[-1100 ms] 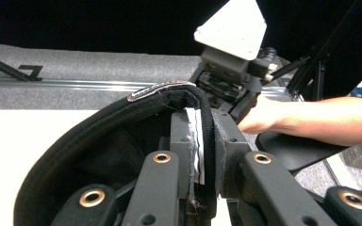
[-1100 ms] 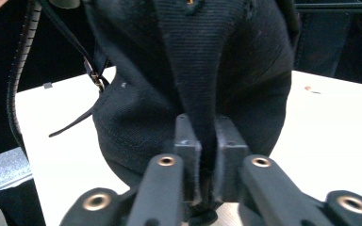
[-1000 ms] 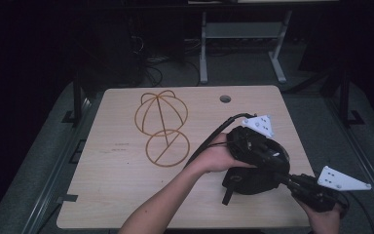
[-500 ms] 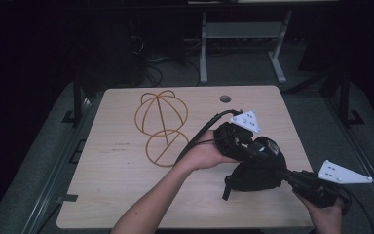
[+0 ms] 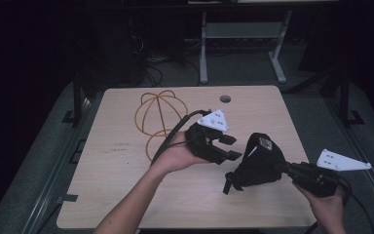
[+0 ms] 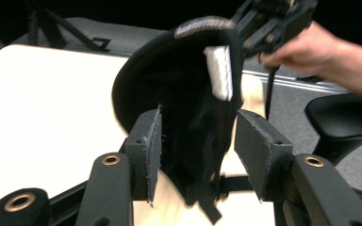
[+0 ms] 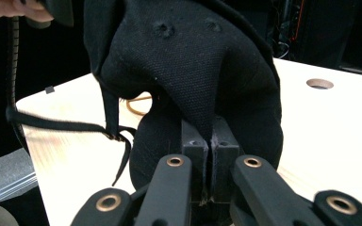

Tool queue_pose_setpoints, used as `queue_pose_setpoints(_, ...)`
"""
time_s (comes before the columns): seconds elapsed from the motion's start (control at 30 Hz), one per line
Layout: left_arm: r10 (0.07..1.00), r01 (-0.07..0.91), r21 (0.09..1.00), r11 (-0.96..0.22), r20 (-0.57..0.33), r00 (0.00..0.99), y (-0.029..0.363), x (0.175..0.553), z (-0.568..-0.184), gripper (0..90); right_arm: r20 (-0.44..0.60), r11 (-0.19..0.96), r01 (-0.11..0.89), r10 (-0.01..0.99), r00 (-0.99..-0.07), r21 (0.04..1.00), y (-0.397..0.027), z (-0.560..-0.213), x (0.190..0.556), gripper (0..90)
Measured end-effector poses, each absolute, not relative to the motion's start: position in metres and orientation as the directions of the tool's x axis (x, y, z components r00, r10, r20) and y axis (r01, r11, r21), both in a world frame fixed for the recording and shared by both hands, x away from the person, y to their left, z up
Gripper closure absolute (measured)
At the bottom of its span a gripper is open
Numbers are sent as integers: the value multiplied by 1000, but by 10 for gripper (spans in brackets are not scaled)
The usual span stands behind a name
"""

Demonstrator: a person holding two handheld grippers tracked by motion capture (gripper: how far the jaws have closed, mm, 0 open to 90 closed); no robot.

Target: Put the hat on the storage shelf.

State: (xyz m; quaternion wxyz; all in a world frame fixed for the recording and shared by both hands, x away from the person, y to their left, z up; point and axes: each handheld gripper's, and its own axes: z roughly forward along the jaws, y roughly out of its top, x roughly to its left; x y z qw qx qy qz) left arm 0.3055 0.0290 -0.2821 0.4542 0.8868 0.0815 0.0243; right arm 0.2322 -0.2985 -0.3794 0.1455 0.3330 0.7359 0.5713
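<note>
Right gripper: jaws pressed together on a fold of the black cap, which I hold lifted just off the table near its right front part. In the right gripper view the pads meet with cloth pinched between them; the crown, with its stitched eyelets, bulges above.

Left gripper: jaws have just been opening and now stand about half apart, a little to the left of the cap in the high view. In the left gripper view the cap's open underside and its white inner label hang beyond and between the pads, which do not press on it.

Step in hand, as I judge it: transfer or re-grip of the cap. To do it well I should keep the right pinch firm, bring the left jaws around one layer of rim rather than a bunched fold, and close only once cloth sits squarely on both pads. The dangling strap could snag.

Background item: an orange wire frame, dome-shaped, lies on the table's far left part, well apart from the cap.

Unclear: the brim is hard to pick out, black on black. The left gripper view is motion-blurred. The room beyond the table is too dark to read.
</note>
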Motion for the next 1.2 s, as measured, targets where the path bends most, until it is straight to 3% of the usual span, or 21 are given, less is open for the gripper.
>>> queue_pose_setpoints(0.57,266,180,794,-580,-25,964,98,294,-329,475,191,164,369,630,-753,915,-305,-339,255,874)
queue_pose_setpoints(0.83,305,202,758,-621,-5,952,116,288,-367,431,194,178,385,633,-750,905,-305,-332,260,874)
queue_pose_setpoints(1.2,327,204,752,-627,17,945,134,283,-390,401,206,179,399,631,-748,899,-307,-317,268,874)
